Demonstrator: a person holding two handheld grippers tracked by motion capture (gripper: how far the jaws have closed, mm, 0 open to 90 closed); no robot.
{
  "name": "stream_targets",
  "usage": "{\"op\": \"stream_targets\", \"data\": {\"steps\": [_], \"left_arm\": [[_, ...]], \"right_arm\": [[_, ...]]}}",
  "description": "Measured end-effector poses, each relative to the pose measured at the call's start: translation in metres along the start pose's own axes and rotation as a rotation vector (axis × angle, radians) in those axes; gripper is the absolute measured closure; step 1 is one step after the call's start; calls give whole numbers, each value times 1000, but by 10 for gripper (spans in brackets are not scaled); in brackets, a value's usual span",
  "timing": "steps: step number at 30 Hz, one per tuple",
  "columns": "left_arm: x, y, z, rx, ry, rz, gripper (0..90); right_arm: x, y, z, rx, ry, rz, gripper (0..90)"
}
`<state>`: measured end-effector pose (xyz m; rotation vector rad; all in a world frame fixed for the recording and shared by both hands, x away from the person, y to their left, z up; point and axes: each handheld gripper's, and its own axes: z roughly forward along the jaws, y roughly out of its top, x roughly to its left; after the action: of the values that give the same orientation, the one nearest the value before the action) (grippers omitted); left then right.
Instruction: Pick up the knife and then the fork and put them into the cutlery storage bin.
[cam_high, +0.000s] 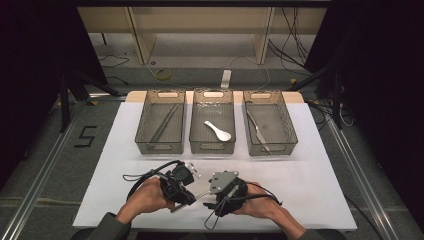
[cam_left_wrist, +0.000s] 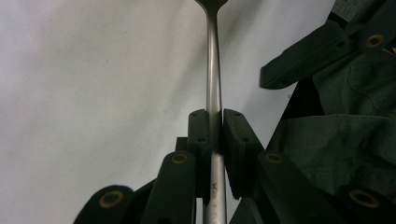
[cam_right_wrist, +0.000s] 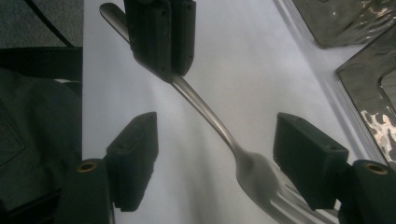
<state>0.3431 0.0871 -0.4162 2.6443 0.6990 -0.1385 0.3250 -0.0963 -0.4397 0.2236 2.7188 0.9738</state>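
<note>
Above the white table cover (cam_high: 310, 190), near the person's edge, a fork (cam_right_wrist: 212, 123) passes from one gripper to the other.

Left gripper (cam_left_wrist: 214, 135) is clenched tight on the fork's handle, and the fork sticks out toward the right gripper (cam_right_wrist: 215, 163). That gripper's jaws stand apart, one on each side of the fork's neck, and do not press on it yet. The fork could drop if the left one lets go too soon. It could also twist if the right pads close on the curved head and not the flat neck. Farther back sit three grey bins: the left bin (cam_high: 142, 132) with what look like chopsticks (cam_high: 165, 122), the middle bin (cam_high: 197, 135) with a white spoon (cam_high: 218, 130), and the right bin (cam_high: 285, 127) with some metal cutlery (cam_high: 257, 131). Nothing lies between the grippers and the bins.
</note>
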Motion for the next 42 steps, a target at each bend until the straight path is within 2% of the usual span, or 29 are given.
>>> {"op": "stream_targets", "data": {"steps": [2,5,11,15,19,23,26,27,28,31,32,33,34,37,39,42], "left_arm": [[-1,1,-1,-2,-1,6,814],[-3,3,-1,-5,-1,10,814],[-3,4,-1,8,-13,22,814],[-5,5,-1,6,-23,25,814],[-6,7,-1,13,-31,37,814],[-5,7,0,16,-58,41,813],[-3,7,-1,0,-68,31,808],[-1,6,-1,-6,-68,26,823],[0,6,-2,-2,-79,25,824],[1,5,-1,-11,-87,14,806],[1,6,-1,-11,-88,6,788],[2,6,-1,-11,-90,4,744],[3,5,-2,-17,-88,-2,704],[5,3,-7,-52,-62,-31,581],[8,1,-13,-83,-23,-49,490],[9,-1,-21,-140,55,-61,379]], "right_arm": [[1,0,1,12,4,-34,370],[3,1,4,22,-8,-56,408],[4,1,8,29,-25,-73,496],[7,1,12,35,-22,-106,545],[9,0,13,45,-28,-143,629],[10,0,12,44,-40,-176,745],[13,-2,14,69,-20,-226,816],[14,-3,14,85,-29,-261,862],[14,-3,15,86,-6,-275,874],[16,-3,14,89,-3,-278,881],[15,-3,14,89,4,-286,882],[14,-4,14,90,-15,-287,882],[13,-5,14,103,-13,-279,882],[11,-7,13,100,-26,-269,883],[9,-7,11,94,-18,-255,883],[3,-10,7,94,-37,-224,882]]}}
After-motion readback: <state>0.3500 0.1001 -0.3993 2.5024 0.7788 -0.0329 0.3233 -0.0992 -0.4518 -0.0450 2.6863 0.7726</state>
